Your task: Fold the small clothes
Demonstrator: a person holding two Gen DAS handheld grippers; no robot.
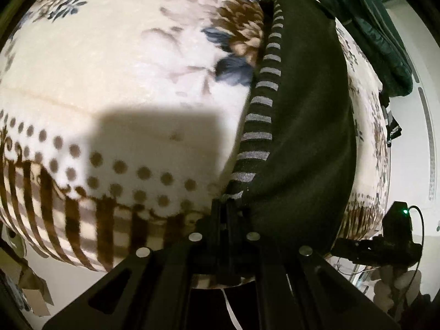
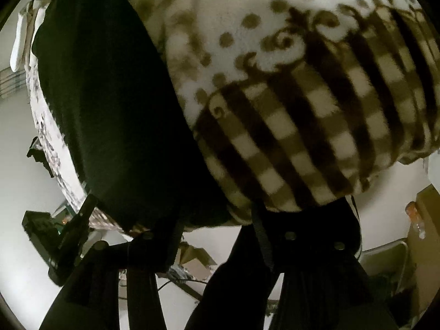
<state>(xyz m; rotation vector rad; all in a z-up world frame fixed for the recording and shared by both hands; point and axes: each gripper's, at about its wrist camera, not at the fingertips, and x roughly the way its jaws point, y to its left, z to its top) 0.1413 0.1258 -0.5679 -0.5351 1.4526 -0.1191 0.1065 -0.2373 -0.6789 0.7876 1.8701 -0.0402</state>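
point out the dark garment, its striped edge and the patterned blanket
dark garment (image 1: pixel 310 115), left wrist view, on its plain dark middle
striped edge (image 1: pixel 261 115), left wrist view, on a grey stripe halfway along the band
patterned blanket (image 1: pixel 118 63), left wrist view, on a plain cream area above the dots

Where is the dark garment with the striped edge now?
In the left wrist view, the dark garment lies right of centre on the patterned blanket, its near end at the left gripper.

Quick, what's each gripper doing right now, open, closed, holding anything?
Left gripper: shut on the near edge of the black garment with grey-striped trim.
Right gripper: open, at the same garment's edge, holding nothing.
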